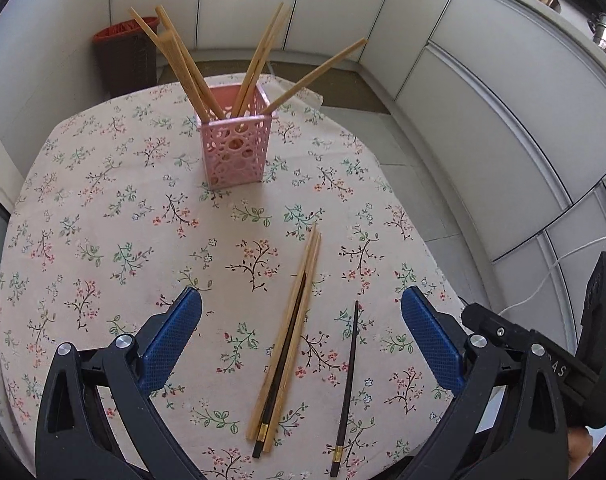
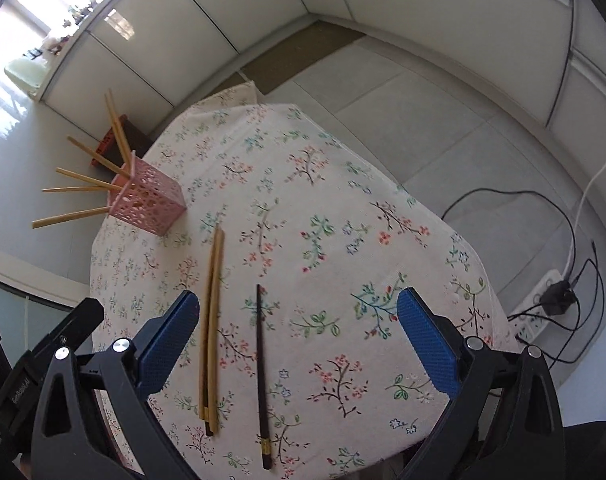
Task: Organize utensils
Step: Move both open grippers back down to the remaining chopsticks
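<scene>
- Left wrist view looks across a tabletop [image 1: 103, 208] under a floral cloth; its far edge curves just behind the pink holder, its right edge drops to a tiled floor [image 1: 435, 200], and white cabinet fronts [image 1: 503, 120] ring the room beyond that floor.
- Open cloth lies on the left half of the tabletop and between the holder and the loose chopsticks.
- A dark bin with a red rim [image 1: 129, 56] stands on the floor past the far edge, well apart from everything on the cloth.
- Left gripper [image 1: 301, 308] hangs above the near part of the tabletop, its blue fingers [image 1: 171, 340] spread wide and grasping nothing; the loose chopsticks lie between them in this view.
- Right gripper [image 2: 299, 308] is likewise released, fingers [image 2: 429, 340] far apart and empty, with the cloth's right edge just beyond its right finger.
- The pink holder [image 1: 235, 144], a perforated square basket, stands upright near the far edge, with several bamboo chopsticks [image 1: 183, 64] fanning out of its top.
- A bundle of chopsticks [image 1: 289, 340] lies flat near the front edge: two bamboo sticks touching, with one dark stick between them.
- A single dark chopstick [image 1: 347, 384] with a gold band lies just beside the bundle on its right, apart from it.
- Cables and a power strip [image 2: 543, 308] lie on the floor off the right edge.
</scene>
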`<state>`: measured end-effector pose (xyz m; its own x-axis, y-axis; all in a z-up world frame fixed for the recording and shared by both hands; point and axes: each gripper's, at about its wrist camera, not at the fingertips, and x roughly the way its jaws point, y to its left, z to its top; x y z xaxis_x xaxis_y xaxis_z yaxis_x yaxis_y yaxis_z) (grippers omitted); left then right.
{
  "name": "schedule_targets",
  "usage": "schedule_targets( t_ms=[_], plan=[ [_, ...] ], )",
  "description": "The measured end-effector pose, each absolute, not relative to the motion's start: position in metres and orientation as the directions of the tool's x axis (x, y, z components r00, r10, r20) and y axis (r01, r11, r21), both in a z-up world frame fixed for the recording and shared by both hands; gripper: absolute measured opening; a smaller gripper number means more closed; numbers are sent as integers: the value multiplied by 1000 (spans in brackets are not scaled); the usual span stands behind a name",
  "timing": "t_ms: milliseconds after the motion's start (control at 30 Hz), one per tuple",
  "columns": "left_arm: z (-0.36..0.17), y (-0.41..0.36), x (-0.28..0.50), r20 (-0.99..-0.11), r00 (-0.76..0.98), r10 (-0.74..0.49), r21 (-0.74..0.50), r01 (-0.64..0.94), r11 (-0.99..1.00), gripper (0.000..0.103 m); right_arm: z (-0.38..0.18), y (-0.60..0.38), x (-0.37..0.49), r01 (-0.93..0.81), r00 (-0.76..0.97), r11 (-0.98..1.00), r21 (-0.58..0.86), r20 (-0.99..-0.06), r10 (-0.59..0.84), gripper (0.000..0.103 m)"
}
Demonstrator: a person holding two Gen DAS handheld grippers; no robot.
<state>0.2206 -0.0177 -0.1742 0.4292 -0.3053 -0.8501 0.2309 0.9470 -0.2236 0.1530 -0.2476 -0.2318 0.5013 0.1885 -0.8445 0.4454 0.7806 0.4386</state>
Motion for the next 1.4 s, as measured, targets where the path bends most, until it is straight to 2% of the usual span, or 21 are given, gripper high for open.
schedule_targets(
  t_ms=[300, 767, 1267, 1400],
  plan=[
    [-236, -56, 285, -948, 262, -180, -157, 107, 982, 96, -277, -269, 161, 543, 393, 693, 475, -872, 290, 96],
    [-280, -63, 328, -960, 268, 79, 76, -20, 997, 96, -287, -263, 174, 539, 350, 652, 533, -846, 402, 96],
    [-295, -82, 326, -970, 241, 38, 56, 69, 996, 94, -289, -270, 174, 572, 337, 646, 506, -863, 378, 96],
    [-294, -81, 326, -971, 240, -12, 13, 101, 995, 81, -291, -266, 178, 565, 314, 668, 483, -875, 367, 96]
  ],
)
